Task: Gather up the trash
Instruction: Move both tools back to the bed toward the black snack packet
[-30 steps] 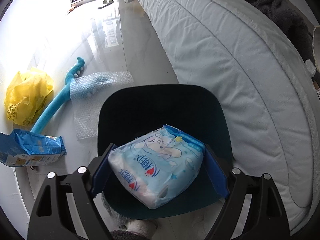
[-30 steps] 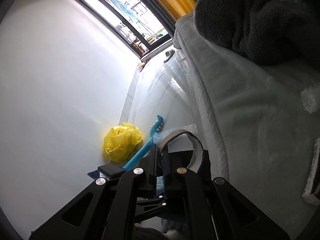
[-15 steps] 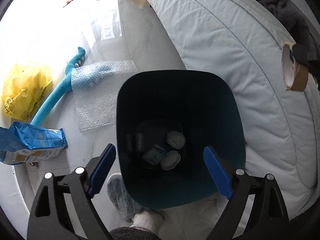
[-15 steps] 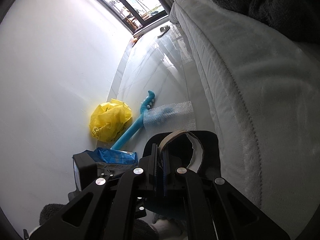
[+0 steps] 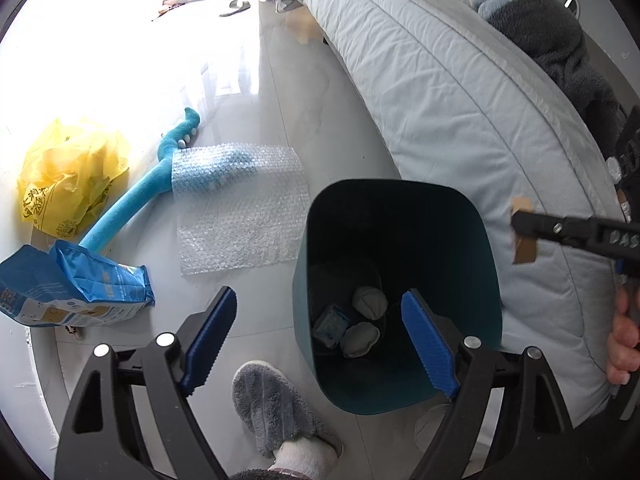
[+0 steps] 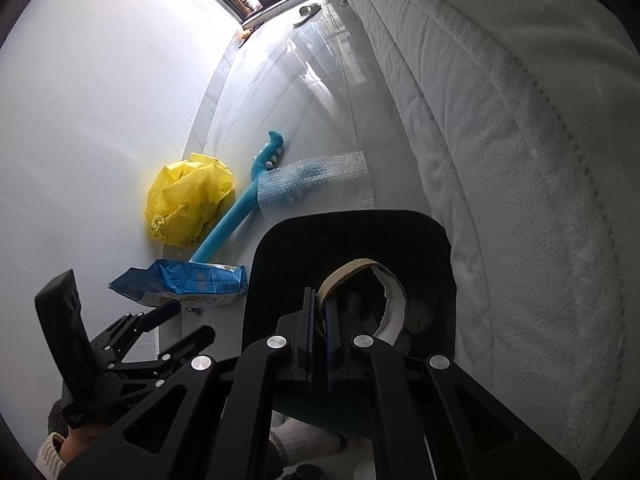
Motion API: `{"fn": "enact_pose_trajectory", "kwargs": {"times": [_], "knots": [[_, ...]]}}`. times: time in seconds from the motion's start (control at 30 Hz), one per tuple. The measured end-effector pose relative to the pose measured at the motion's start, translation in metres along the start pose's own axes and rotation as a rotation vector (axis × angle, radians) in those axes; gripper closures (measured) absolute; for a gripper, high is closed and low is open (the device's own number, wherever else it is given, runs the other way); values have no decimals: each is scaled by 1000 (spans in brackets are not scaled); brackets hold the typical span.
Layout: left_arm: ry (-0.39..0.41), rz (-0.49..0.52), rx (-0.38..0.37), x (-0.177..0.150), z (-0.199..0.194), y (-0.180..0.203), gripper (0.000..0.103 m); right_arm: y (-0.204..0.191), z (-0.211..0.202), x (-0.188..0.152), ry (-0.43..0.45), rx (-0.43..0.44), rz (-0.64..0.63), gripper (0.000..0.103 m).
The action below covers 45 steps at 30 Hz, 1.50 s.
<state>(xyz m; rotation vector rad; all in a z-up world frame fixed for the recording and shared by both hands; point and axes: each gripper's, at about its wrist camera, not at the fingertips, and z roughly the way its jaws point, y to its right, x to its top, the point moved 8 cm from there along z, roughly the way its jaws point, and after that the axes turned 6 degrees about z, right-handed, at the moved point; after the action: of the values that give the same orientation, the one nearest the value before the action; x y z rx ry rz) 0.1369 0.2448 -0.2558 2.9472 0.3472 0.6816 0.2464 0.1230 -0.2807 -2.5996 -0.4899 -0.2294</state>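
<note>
The cardboard tape ring stands on edge between the fingers of my right claw, its open face turned sideways and its loop reaching forward and up from the grip. It is brown outside, with a torn white lining peeling along the far rim. My right claw is pressed together on the ring's near wall, and it holds the ring over the mouth of the dark teal bin.

From my left side the bin stands upright on the floor, just beside the bed. At its bottom lie two grey crumpled wads and a small blue packet. My left claw is spread wide with nothing in it, one blue pad over the floor and the other over the bin's opening.

Farther out on the pale floor lie a sheet of bubble wrap, which partly covers a long blue foam toy, then a blue bag and a crumpled yellow plastic bag near the wall. A grey slipper is below my left claw.
</note>
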Motion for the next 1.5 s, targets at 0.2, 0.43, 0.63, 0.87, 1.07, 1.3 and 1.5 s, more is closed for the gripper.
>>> {"fn": "enact_pose_trajectory", "kwargs": {"times": [0.2,0.43,0.63,0.87,1.07,1.3,1.5], "knots": [[41,13,7,4,-11,-7,23,-1,31,-12,-75,-29,7,98],[75,21,4,7,-18,-12,27,10,64,-42,-217,-113,-2,98],[156,8,-7,23,-34,-9,29,19,77,-58,-264,-104,19,49],[307,22,-10,55,-81,4,29,9,68,-52,-236,-81,-26,49],[423,39,-38,81,-120,29,30,-8,36,-36,-168,-38,-97,49],[487,83,-68,96,-144,64,31,-13,-15,-17,-53,-28,-155,43],[498,136,-74,99,-153,93,31,-6,-53,-8,54,-6,-200,42]]}}
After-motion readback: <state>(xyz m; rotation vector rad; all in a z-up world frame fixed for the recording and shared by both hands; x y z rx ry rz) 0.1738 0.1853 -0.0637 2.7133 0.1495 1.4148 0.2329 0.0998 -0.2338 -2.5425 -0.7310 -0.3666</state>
